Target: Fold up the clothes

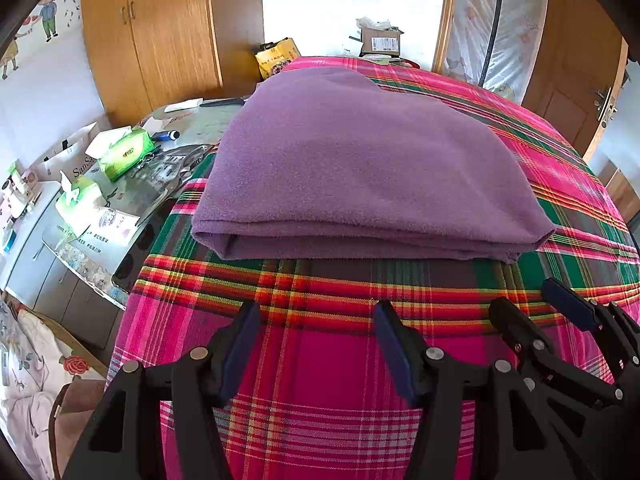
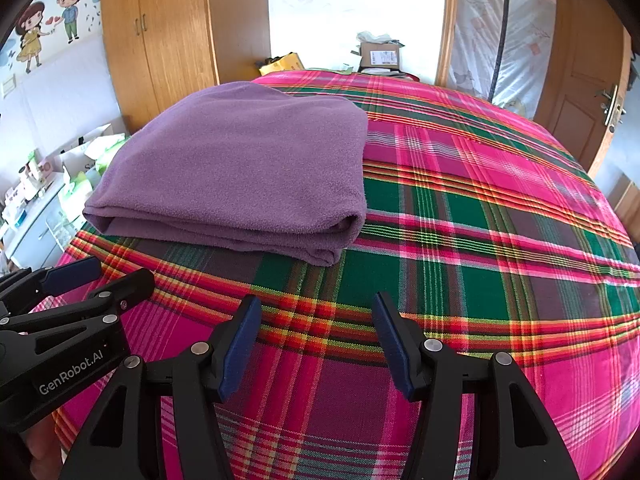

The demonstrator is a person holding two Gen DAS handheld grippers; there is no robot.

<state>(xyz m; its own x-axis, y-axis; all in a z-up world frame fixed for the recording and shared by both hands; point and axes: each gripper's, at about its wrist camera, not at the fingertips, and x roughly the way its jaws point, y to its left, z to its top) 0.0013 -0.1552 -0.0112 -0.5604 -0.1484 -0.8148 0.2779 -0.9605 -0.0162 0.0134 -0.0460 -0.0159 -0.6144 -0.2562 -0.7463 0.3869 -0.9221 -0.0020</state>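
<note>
A purple fleece garment point(image 1: 360, 160) lies folded into a thick rectangle on the plaid bed cover point(image 1: 320, 360), its folded edge toward me. My left gripper point(image 1: 316, 320) hovers open just short of that edge, nothing between its blue pads. In the right wrist view the same purple garment point(image 2: 240, 176) sits ahead and to the left. My right gripper point(image 2: 316, 316) is open over bare plaid cover point(image 2: 480, 240), empty. Each gripper shows in the other's view: the right gripper point(image 1: 532, 312) at lower right, the left gripper point(image 2: 108, 276) at lower left.
A cluttered side table point(image 1: 188, 128) with green tissue packs point(image 1: 128, 152) stands left of the bed. Wooden wardrobes point(image 1: 160, 28) rise behind it. A cardboard box point(image 1: 380, 42) and a yellow bag point(image 1: 278, 56) sit past the far bed edge. A door point(image 2: 588, 96) is at right.
</note>
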